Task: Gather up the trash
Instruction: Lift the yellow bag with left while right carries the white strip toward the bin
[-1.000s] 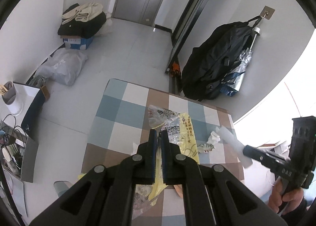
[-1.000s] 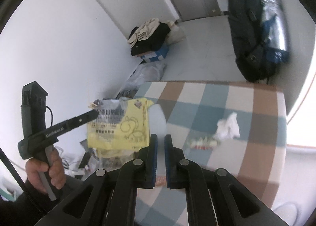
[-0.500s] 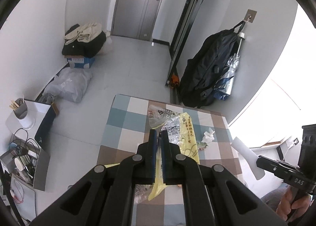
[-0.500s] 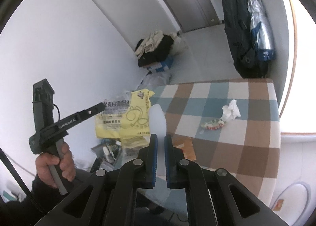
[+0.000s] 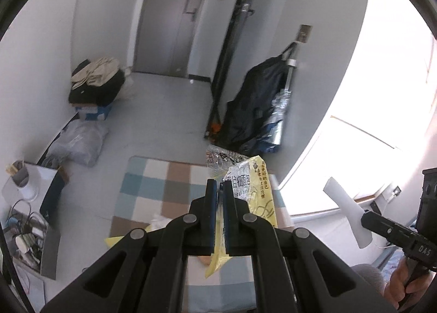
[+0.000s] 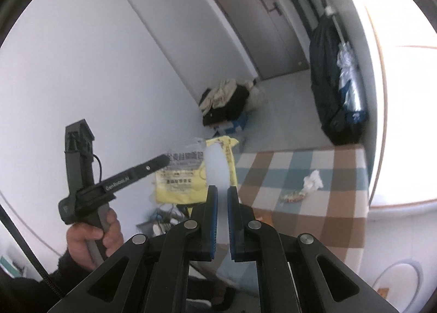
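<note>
A yellow printed plastic bag (image 5: 254, 190) with a clear crinkled wrapper (image 5: 221, 156) behind it hangs from my left gripper (image 5: 218, 187), which is shut on it above the checkered table (image 5: 153, 190). In the right wrist view the same bag (image 6: 180, 179) dangles from the left gripper (image 6: 165, 160) off the table's left side. My right gripper (image 6: 221, 192) is shut on a flat white plastic piece (image 6: 217, 160); the left wrist view shows that piece (image 5: 345, 214) sticking out of the right gripper (image 5: 364, 217). A crumpled white tissue (image 6: 312, 179) and a small candy wrapper (image 6: 291, 197) lie on the table.
A black bag (image 5: 254, 111) and a folded silver umbrella (image 5: 278, 116) hang on the wall beyond the table. A pile of clothes on a box (image 5: 95, 86) and a grey plastic sack (image 5: 77, 142) sit on the floor by the left wall. Cluttered boxes (image 5: 27, 225) stand at lower left.
Both grippers have risen and pulled back from the table, each still holding its load. The table now looks smaller and farther below, and more of the door and walls shows.
</note>
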Demonstrator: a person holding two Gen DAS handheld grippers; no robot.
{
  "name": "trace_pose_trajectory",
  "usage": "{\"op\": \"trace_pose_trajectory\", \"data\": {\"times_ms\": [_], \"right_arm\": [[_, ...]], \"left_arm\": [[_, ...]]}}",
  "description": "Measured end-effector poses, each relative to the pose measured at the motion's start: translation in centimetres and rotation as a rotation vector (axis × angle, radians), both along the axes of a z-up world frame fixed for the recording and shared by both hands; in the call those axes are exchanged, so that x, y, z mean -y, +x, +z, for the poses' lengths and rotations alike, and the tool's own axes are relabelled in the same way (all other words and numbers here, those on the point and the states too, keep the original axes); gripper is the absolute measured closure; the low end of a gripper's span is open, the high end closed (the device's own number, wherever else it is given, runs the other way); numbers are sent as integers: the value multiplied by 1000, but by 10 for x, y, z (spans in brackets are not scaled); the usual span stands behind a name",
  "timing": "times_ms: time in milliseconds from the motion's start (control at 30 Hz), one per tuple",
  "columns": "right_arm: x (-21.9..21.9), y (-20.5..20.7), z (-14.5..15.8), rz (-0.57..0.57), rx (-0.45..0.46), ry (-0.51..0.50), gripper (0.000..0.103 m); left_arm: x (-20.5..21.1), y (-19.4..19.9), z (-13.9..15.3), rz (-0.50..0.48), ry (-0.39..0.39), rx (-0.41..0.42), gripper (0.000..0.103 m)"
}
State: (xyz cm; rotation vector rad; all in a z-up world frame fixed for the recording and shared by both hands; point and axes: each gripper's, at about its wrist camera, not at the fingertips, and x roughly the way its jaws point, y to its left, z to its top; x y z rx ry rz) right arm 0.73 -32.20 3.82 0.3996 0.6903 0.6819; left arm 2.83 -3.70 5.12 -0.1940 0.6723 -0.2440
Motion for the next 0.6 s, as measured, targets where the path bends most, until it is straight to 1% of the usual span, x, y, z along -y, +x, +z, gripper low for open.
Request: {"op": "trace_pose_trajectory", "data": {"times_ms": [167, 333, 500, 600], "right_arm": [[35, -16, 19, -64, 37, 10, 97], [78, -33, 35, -139, 75, 14, 97], [129, -51, 37, -229, 76, 22, 97], [161, -62, 32, -299, 63, 0, 97]], "left_arm": [[35, -3, 12, -63, 3, 26, 102], [79, -2, 20, -152, 11, 37, 102], [127, 0, 18, -223, -4, 32, 102], [155, 0, 14, -269, 3, 22, 102]]}}
